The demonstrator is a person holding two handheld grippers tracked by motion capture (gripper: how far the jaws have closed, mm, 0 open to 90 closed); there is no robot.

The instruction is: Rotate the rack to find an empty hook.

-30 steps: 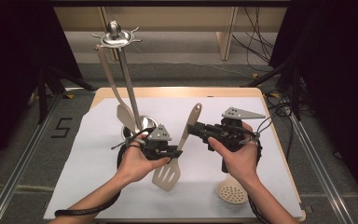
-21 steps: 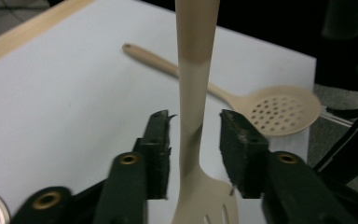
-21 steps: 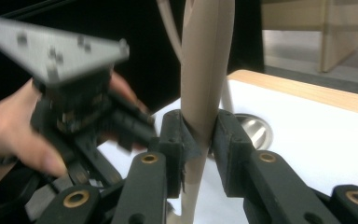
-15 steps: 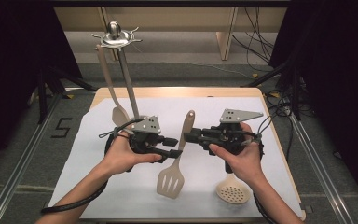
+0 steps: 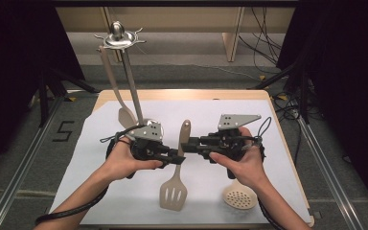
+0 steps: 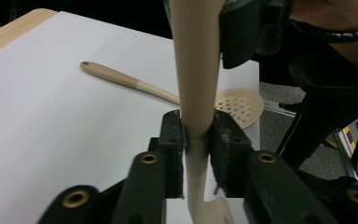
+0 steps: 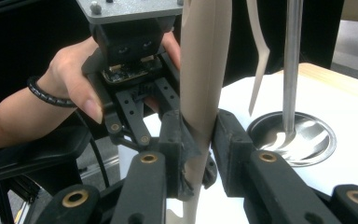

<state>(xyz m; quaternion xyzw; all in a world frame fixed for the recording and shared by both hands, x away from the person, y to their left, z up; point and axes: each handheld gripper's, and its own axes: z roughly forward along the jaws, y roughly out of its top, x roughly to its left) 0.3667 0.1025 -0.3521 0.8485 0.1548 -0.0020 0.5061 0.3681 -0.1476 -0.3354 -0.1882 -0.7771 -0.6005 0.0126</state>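
Both grippers' fingers clamp the slotted spatula (image 5: pixel 176 179) — upright.

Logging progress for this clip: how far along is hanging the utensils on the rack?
Done: one spoon hangs from the rack. In hand: both tongs, left and right, clamp the slotted spatula by its handle, held off the table; the left jaws have just been closing on it. Left: hanging the spatula, then the skimmer lying on the paper.
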